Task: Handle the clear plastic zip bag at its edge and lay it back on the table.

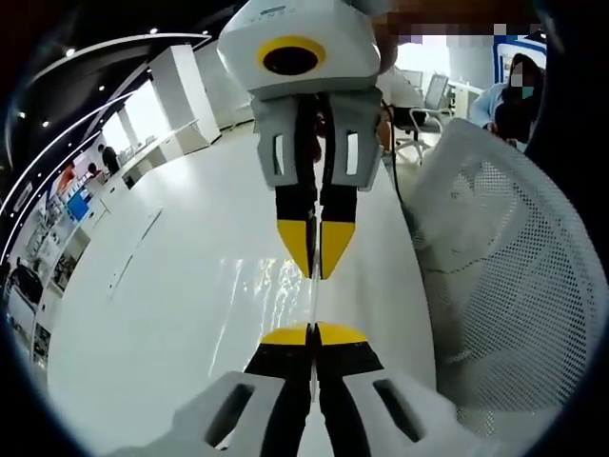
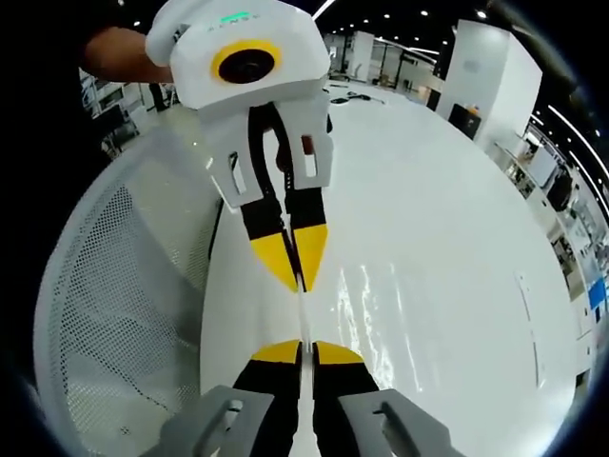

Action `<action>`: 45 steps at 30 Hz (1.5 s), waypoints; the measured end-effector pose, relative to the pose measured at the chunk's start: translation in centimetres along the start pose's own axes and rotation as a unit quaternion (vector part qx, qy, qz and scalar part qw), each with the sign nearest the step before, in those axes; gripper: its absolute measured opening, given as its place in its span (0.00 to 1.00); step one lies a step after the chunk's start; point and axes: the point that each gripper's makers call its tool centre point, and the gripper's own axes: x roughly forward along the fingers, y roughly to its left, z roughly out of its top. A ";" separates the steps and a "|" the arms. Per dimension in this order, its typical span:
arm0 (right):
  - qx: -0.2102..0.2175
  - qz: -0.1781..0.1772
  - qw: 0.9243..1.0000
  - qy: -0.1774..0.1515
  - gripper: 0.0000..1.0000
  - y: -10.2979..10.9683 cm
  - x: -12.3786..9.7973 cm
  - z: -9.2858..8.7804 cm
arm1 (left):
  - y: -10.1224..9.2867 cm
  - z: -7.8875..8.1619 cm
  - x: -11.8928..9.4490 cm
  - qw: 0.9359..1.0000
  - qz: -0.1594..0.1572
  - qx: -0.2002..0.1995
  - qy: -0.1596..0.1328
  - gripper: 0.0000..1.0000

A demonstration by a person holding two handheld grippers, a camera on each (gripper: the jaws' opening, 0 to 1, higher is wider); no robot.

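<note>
So I'm sitting with both claws pinched on the zip bag (image 1: pixel 312 303) right now, and it's looking like the "handle it at the edge" half is in hand while the "lay it back down" half isn't done yet.

In the left gripper view, my left claw (image 1: pixel 313 335) is closing down to almost nothing on a thin clear edge, and the right claw (image 1: pixel 315 249) is coming in from the top, tips pointing back at mine, clamping the same edge. The right gripper view is showing the mirror of that: right claw (image 2: pixel 304 354) at the bottom, left claw (image 2: pixel 293 259) opposite, with the bag (image 2: pixel 302 314) running as a pale strip between them.

The bag is see-through, so I'm mostly reading it from the glare and ripples against the white worktop (image 1: pixel 171 314). It's seeming stretched edge-on between the claws and held up off the surface, though I can't tell how high.

A white mesh chair (image 1: pixel 514 286) is sitting just beside the worktop.

What's left, I reckon: lowering it flat onto the worktop and letting go.
</note>
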 end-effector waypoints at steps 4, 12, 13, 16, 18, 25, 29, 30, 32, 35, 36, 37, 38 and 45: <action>-0.002 -0.002 1.000 0.005 0.00 0.0 -0.4 -0.6 | 0.0 0.1 0.0 1.000 -0.001 0.002 0.002 0.00; 0.000 -0.005 1.000 0.019 0.00 -0.2 -0.8 -2.2 | 0.0 0.1 0.0 1.000 0.000 0.001 0.003 0.00; 0.002 -0.005 1.000 0.020 0.00 -0.3 -0.8 -2.4 | 0.0 0.1 0.0 1.000 0.000 0.000 0.003 0.00; 0.003 -0.008 1.000 0.021 0.00 -0.3 -1.1 -2.8 | 0.0 0.1 0.0 1.000 0.000 -0.002 0.002 0.00; 0.002 -0.010 1.000 0.021 0.00 -0.4 -1.2 -2.9 | 0.1 0.2 -0.1 1.000 0.000 -0.001 0.002 0.00; 0.003 -0.016 1.000 0.025 0.00 -0.9 -1.6 -3.4 | 0.5 0.3 0.0 1.000 -0.001 0.004 0.002 0.00; 0.002 -0.018 0.999 0.028 0.00 -1.0 -1.8 -3.6 | 0.5 0.4 0.0 1.000 -0.002 0.005 0.002 0.00; 0.002 -0.018 0.999 0.029 0.00 -1.0 -1.9 -3.7 | 0.5 0.4 0.0 1.000 -0.002 0.005 0.002 0.00; 0.002 -0.018 0.999 0.030 0.00 -0.8 -1.9 -3.8 | 0.4 0.4 0.0 1.000 -0.002 0.005 0.001 0.00; 0.002 -0.018 0.999 0.034 0.00 -0.7 -2.0 -4.2 | 0.5 0.3 0.0 1.000 -0.002 0.006 0.001 0.00; 0.001 -0.019 0.999 0.036 0.00 -0.7 -2.1 -4.4 | 0.5 0.3 0.0 1.000 -0.002 0.006 0.002 0.00; 0.002 -0.018 0.999 0.036 0.00 -0.7 -2.1 -4.5 | 0.5 0.3 0.0 1.000 -0.002 0.006 0.001 0.00; 0.004 -0.019 0.999 0.036 0.00 -0.7 -2.1 -4.6 | 0.5 0.3 0.0 1.000 -0.002 0.006 0.001 0.00; 0.005 -0.021 0.999 0.038 0.00 -0.7 -2.3 -4.8 | 0.5 0.4 0.0 1.000 -0.003 0.007 0.000 0.00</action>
